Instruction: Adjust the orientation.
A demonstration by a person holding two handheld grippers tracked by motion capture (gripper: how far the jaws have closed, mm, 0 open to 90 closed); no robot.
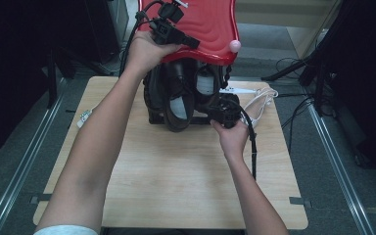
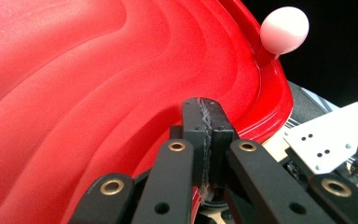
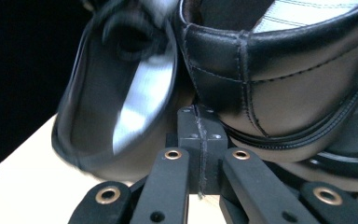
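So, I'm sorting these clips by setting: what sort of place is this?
Probably a lab or recording workspace, not a home: a small wooden table stands between metal floor rails, with dark stands and loose cables around it, and black shoes under a red tray as props.

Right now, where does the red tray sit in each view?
High view: red tray at top centre, above the black shoes.
Left gripper view: it spans left and centre, beyond the jaws.
Right gripper view: the shoes and the wooden table, past the jaws.
Shared landmark: the pink ball at the tray's corner, high and left gripper views.
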